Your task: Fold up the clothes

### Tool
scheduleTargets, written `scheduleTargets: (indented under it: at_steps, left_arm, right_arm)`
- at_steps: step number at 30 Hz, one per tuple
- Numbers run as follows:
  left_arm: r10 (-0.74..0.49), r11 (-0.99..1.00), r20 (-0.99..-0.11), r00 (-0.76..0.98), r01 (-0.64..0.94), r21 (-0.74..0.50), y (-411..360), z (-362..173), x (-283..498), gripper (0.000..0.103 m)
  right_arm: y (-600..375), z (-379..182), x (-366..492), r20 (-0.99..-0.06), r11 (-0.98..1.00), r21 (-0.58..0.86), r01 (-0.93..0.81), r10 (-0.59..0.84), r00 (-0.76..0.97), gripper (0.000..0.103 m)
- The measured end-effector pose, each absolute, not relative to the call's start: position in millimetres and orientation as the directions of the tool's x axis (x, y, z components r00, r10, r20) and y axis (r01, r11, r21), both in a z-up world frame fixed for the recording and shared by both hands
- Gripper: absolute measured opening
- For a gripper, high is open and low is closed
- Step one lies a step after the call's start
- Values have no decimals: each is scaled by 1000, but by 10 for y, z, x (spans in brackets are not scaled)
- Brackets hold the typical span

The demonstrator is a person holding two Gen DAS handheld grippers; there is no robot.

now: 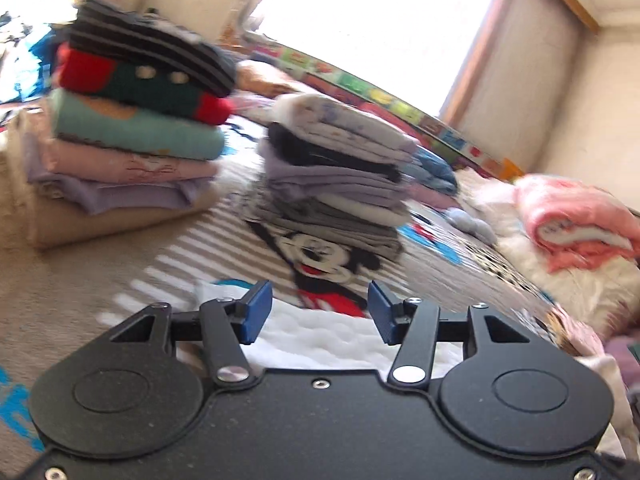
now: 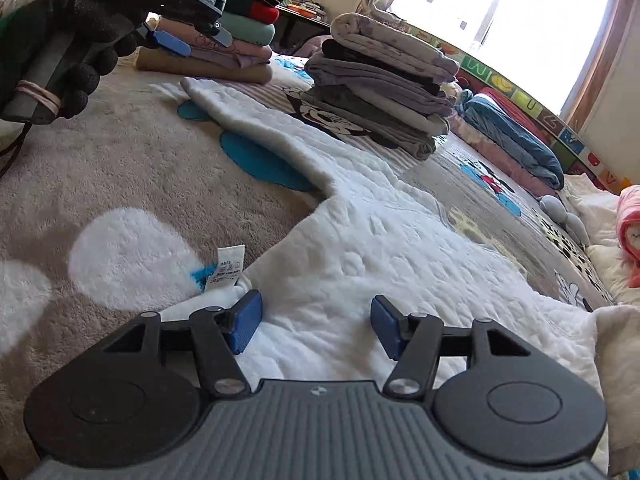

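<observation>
**White garment lies lengthwise ahead of the right gripper**

White garment (image 2: 360,240), quilted and fleecy, lies spread flat on the bed (image 2: 120,168), on a cartoon-print blanket. Its long axis runs from the near edge under the right gripper (image 2: 316,326) away toward the upper left, narrowing into a sleeve-like strip (image 2: 248,116) that ends near the left gripper (image 2: 192,42). A care label (image 2: 226,268) sticks out at the near left edge, just beside the right gripper's left finger.

The right gripper's jaws stand apart with nothing between them, hovering low over the garment's near hem. The left gripper, held in a gloved hand (image 2: 68,52), is also parted and empty, above the far end of the strip. By my reading, the right hand is nearer the body of the garment and the left nearer the sleeve, so the next fold likely starts with the sleeve brought in across the body.

The right wrist view shows the garment's whole outline and the other hand. The left wrist view is blurred and shows only a white patch (image 1: 320,332) under its gripper (image 1: 320,310), but it faces the two stacks (image 1: 132,112) (image 1: 336,176) of folded clothes more squarely.
</observation>
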State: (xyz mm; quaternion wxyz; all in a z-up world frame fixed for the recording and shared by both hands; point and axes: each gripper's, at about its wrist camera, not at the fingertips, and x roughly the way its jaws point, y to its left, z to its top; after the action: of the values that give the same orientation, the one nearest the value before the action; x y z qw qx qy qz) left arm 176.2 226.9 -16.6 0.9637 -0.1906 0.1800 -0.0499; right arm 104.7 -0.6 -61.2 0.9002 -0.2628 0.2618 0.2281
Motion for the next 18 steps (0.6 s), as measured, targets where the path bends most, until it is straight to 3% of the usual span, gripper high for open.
scheduleTargets:
  at_steps: [3, 5, 8, 10, 12, 18]
  left_arm:
    - [-306, 925, -345, 887, 190, -329, 1747, -185, 1796, 25]
    - [-337, 933, -388, 858, 248, -261, 1436, -263, 1860, 21]
    - [-319, 947, -545, 775, 275, -162, 1117, -566, 2066, 21]
    - [-229, 960, -592, 773, 278, -8, 898, -711, 2077, 21]
    - [-188, 962, -596, 781, 268, 49, 809, -704, 2038, 21]
    - [-191, 966, -585, 788, 257, 31, 880, -753, 2032, 23]
  right_arm:
    - [44, -631, 1013, -576, 738, -401, -543, 257, 776, 60]
    - [39, -648, 1005, -571, 746, -399, -534, 254, 781, 60]
    - [48, -675, 981, -557, 759, -405, -510, 237, 796, 60]
    - [78, -684, 970, -554, 759, -420, -497, 220, 803, 60]
    - [105, -675, 974, -559, 751, -437, -495, 205, 803, 60]
    - [262, -685, 632, -498, 657, -597, -461, 148, 855, 59]
